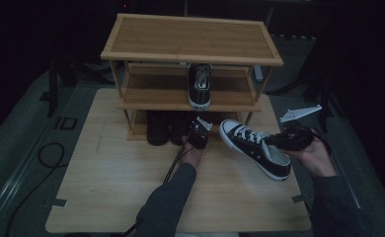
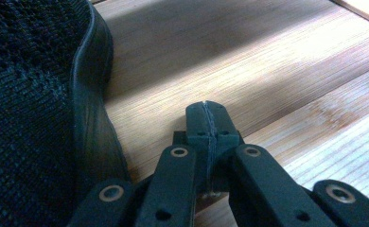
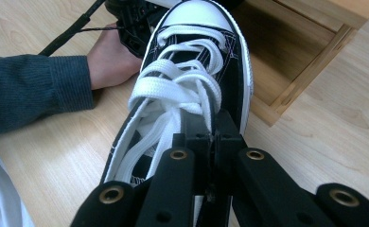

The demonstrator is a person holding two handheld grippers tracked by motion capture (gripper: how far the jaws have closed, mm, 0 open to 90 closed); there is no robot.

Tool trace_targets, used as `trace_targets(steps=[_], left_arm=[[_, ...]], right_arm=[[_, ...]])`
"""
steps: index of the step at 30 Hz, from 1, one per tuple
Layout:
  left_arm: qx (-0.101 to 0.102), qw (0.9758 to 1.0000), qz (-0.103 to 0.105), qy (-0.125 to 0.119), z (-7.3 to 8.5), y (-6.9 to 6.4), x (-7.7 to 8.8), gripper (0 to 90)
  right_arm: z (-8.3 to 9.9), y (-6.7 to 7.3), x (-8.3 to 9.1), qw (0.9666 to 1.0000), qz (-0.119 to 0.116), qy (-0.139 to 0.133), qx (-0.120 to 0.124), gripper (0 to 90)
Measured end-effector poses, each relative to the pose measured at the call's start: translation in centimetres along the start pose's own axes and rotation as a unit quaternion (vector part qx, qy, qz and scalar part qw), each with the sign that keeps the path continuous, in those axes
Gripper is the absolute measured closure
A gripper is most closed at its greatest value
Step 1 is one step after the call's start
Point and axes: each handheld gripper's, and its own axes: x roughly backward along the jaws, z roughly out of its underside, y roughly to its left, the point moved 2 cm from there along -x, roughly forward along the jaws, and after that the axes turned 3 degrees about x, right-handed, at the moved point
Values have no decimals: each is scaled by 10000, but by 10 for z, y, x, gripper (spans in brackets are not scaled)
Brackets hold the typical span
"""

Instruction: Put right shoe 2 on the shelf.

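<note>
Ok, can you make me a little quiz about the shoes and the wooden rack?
1. True or false: the right hand-held gripper is shut on the black sneaker.
2. Where does the other black sneaker stand? A top shelf, B middle shelf, C tabletop.
3. Fill in: the left hand-held gripper is shut on ____.

Key: 1 true, its jaws pinch the sneaker's side by the white laces. 2 B, on the rack. 3 nothing; a dark shoe lies beside it.
</note>
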Motion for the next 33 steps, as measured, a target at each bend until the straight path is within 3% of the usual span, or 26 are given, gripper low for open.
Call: trace_targets(steps=[11, 12, 16, 18, 33], left_arm=[[53, 10000, -9, -49, 0, -1, -1, 897], [-13, 10000, -3, 9, 0, 0, 0, 897], [119, 9999, -19, -102, 0, -1, -1, 897], [-90, 9999, 11, 79, 0, 1, 1, 897], [-63, 10000, -26, 64, 0, 1, 1, 897]], right_arm=[[-11, 3, 9, 9999, -50, -9, 100, 886], [-12, 3, 9, 9999, -72, -6, 100, 886], [-20, 7, 15, 9998, -73, -39, 158, 886], [-23, 7, 17, 9998, -91, -79, 175, 886], [-43, 13, 37, 9990, -44, -304, 314, 886]])
